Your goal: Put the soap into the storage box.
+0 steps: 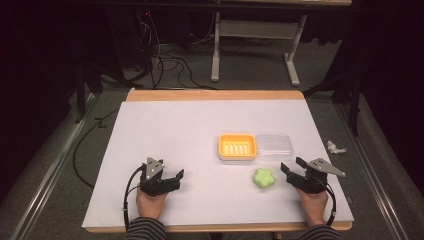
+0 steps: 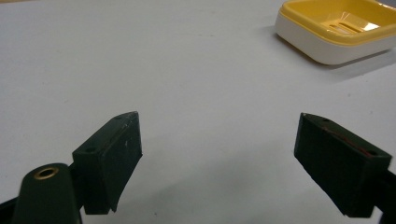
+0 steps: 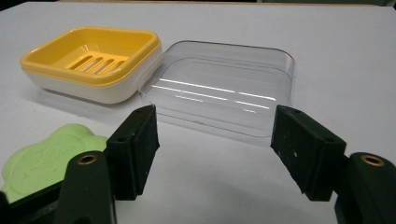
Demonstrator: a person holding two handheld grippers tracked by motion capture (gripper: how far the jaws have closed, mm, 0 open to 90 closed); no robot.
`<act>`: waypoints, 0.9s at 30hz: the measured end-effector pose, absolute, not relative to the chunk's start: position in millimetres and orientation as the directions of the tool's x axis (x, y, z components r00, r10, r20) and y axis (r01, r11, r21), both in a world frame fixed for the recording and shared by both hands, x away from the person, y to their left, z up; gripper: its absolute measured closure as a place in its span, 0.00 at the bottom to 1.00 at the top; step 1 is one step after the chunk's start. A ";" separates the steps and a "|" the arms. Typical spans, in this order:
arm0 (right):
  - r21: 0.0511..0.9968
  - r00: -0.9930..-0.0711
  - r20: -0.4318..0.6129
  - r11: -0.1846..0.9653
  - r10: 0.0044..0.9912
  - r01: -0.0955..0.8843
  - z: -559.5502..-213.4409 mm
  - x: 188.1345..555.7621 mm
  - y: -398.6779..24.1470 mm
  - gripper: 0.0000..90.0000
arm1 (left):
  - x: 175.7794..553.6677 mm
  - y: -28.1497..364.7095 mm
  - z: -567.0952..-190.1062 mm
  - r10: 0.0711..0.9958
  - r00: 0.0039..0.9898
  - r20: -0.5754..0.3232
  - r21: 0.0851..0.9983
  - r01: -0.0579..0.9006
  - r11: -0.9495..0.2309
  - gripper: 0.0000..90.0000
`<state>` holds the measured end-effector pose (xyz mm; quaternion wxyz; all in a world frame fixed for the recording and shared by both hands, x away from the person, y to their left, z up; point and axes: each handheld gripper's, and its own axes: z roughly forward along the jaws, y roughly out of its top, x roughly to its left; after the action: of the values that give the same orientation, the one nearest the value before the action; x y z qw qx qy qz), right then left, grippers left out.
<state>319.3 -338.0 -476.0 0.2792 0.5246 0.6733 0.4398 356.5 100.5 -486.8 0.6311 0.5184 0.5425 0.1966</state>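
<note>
A white sheet (image 1: 165, 145) covers the counter (image 1: 215, 95), whose wooden edge shows at the far and near sides. Grey floor (image 1: 60, 160) surrounds it, with metal rails running along both sides. Beyond stands a second table with a pale frame (image 1: 216, 45), and black cables (image 1: 165, 55) lie tangled on the floor. The room behind is dark; a crumpled white scrap (image 1: 335, 147) lies at the right.

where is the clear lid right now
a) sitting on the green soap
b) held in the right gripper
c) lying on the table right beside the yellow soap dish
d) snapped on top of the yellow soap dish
c: the clear lid lies flat on the table against the side of the yellow soap dish, whose slotted tray is uncovered; the right gripper is open with nothing between its jaws, and the green soap sits apart, bare.
</note>
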 end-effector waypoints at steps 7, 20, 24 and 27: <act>0.879 -0.291 0.106 0.048 0.951 0.475 -476.4 320.9 -340.1 0.36 | 356.6 100.3 -487.1 0.811 0.337 -0.478 0.869 0.318 0.380 0.17; 0.871 -0.285 0.101 0.053 0.953 0.488 -476.5 322.1 -338.4 0.38 | 358.0 100.7 -486.9 0.805 0.330 -0.493 0.859 0.331 0.390 0.17; 0.875 -0.291 0.077 0.075 0.954 0.478 -476.6 322.3 -337.5 0.38 | 357.7 100.6 -487.1 0.810 0.330 -0.485 0.864 0.325 0.385 0.17; 0.874 -0.289 0.082 0.071 0.954 0.481 -476.3 321.3 -336.9 0.38 | 357.8 100.8 -487.0 0.808 0.330 -0.488 0.862 0.326 0.387 0.17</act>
<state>321.3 -336.9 -476.3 0.2751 0.5290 0.6780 0.4299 357.8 100.8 -487.0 0.6287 0.5193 0.5461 0.1918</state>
